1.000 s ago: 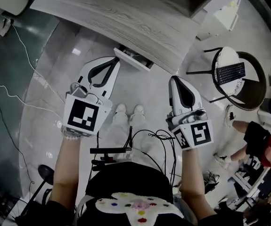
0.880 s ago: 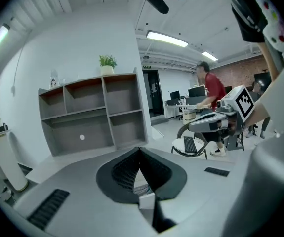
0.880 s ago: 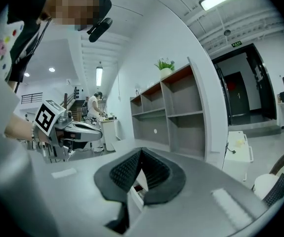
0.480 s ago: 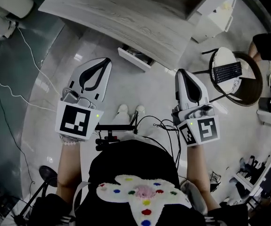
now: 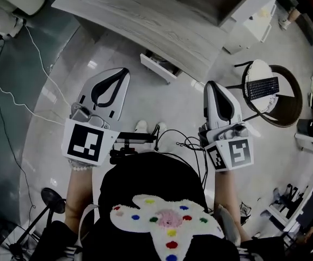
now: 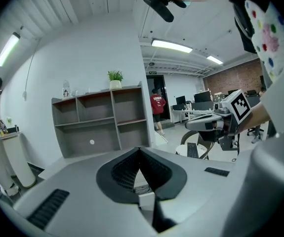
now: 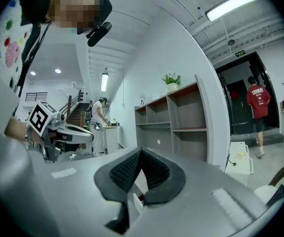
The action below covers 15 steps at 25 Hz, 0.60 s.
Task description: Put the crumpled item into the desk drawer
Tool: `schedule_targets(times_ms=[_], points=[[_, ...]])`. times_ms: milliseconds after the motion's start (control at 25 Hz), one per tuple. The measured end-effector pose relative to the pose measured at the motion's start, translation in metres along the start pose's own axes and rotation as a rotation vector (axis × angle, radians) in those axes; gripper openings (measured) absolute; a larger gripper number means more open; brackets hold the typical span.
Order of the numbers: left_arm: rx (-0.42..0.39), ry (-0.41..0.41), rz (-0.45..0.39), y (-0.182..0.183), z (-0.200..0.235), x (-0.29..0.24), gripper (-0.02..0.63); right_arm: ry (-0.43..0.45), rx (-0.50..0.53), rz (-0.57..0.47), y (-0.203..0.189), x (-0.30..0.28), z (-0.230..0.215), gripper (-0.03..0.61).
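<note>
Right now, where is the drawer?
In the head view the drawer sticks out from under the desk, ahead between the left gripper and right gripper.

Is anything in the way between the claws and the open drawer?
Nothing visible is. Only floor lies between the left claw, the right claw and the drawer sticking out under the desk. Both claws are shut and empty; no crumpled thing shows.
</note>
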<state>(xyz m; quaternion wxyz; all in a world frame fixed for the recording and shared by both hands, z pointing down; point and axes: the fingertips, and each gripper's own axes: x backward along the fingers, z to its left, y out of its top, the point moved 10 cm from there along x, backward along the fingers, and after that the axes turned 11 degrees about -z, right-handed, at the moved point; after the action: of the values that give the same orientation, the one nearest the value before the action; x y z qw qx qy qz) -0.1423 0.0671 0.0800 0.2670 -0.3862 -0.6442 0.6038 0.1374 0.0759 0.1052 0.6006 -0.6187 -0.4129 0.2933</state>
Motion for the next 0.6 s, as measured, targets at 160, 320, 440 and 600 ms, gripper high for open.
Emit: schedule_targets(times_ms=[160,320,440,600], points=[[-0.001,-0.003,0.015,-0.004,0.001,0.001,0.008,0.023,0.008,0.011,-0.007,0.001,0.002,0.008],[0.007,-0.003,0.015,-0.007,0.002,0.002,0.008,0.032,0.013,0.017,-0.009,0.0,0.008,0.008],[0.007,-0.004,0.009,-0.007,0.002,0.002,0.008,0.04,0.026,0.021,-0.008,-0.001,0.012,0.008],[0.004,-0.011,0.011,-0.008,0.001,0.002,0.008,0.049,0.036,0.029,-0.009,-0.002,0.015,0.008]])
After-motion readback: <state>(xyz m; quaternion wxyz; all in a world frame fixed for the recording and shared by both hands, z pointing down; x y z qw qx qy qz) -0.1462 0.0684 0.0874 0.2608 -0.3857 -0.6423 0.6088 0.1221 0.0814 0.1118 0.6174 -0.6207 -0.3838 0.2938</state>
